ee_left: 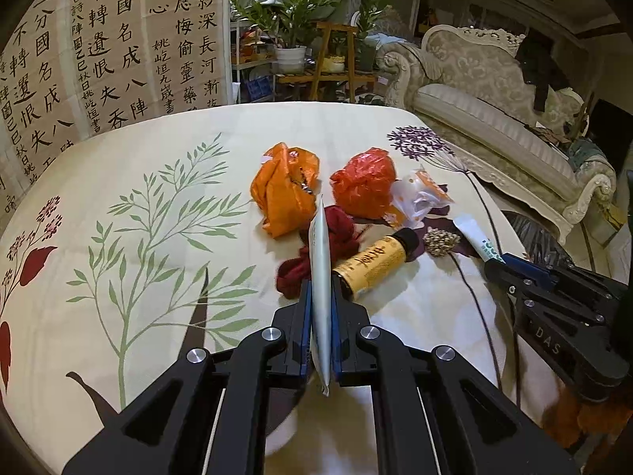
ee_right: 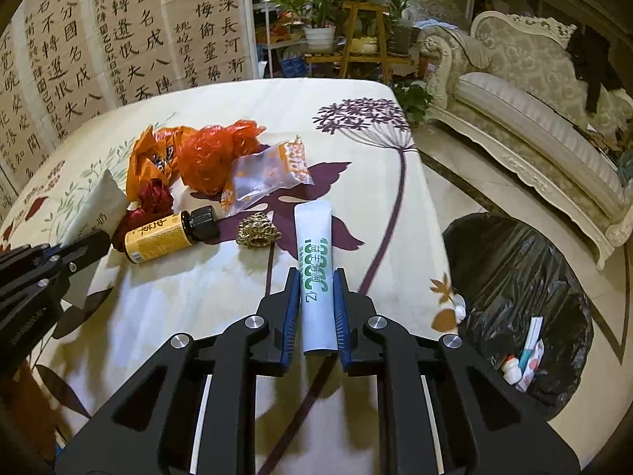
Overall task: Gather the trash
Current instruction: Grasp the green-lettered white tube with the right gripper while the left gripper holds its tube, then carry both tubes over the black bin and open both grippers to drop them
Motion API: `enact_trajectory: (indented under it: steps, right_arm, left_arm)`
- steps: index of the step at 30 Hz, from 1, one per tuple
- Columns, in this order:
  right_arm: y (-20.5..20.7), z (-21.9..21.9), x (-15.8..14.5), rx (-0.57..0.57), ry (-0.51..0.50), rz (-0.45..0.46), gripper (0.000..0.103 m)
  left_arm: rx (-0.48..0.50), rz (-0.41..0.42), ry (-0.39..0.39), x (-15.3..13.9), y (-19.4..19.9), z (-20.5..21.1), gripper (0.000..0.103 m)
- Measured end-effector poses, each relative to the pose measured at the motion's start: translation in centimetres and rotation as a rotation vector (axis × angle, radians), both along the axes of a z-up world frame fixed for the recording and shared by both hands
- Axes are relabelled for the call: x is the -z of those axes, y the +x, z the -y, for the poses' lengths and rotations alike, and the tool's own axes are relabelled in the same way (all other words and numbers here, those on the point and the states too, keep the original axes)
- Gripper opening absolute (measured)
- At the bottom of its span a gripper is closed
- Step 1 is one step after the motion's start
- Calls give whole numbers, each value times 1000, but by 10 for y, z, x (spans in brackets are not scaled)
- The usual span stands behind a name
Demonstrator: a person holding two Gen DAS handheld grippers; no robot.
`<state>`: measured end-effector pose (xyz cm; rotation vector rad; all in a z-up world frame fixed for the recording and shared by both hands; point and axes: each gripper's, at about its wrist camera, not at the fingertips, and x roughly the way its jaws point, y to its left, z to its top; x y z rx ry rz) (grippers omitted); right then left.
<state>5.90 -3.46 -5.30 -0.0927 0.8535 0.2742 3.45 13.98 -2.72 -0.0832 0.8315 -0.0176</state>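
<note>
Left wrist view. Item one: our left gripper [ee_left: 320, 316], jaws clamped on a flat pale-grey paper sachet [ee_left: 321, 277] held edge-on and upright, likely so it lifts clear of the heap. Beyond it, at twelve o'clock on the cream floral-print tablecloth [ee_left: 158, 198], a crumpled orange plastic bag [ee_left: 283, 194]; at one o'clock a balled red plastic bag [ee_left: 364, 182] touching a clear-and-orange snack wrapper [ee_left: 421, 198]. Just behind the sachet, a dark red cloth tangle [ee_left: 340, 233] and a yellow-labelled brown glass bottle with black cap [ee_left: 376, 261] lying on its side. At three o'clock our right gripper [ee_left: 494, 263] meets the tube's end.

Right wrist view. Item two: the right gripper closed on a white plastic tube with green lettering [ee_right: 316, 273], pads pressing its sides, lengthwise along the fingers for a steady carry, we judge. At eleven o'clock a small gold knotted ball [ee_right: 257, 231]. At four o'clock, off the table's edge, a black-lined waste bin [ee_right: 514, 269] already holding scraps: the presumed destination.
</note>
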Motion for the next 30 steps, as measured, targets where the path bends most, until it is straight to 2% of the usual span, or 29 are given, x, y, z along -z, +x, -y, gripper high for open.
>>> enact_trajectory:
  steps: [16,30]
  right_arm:
    - [-30,46,-16,111,43,68,17]
    - [-42,122,-21,304,45,120,17]
  left_arm:
    - [50,70,13,-21,-22,30,9]
    - [199,103,-6,-25,-14,112,9]
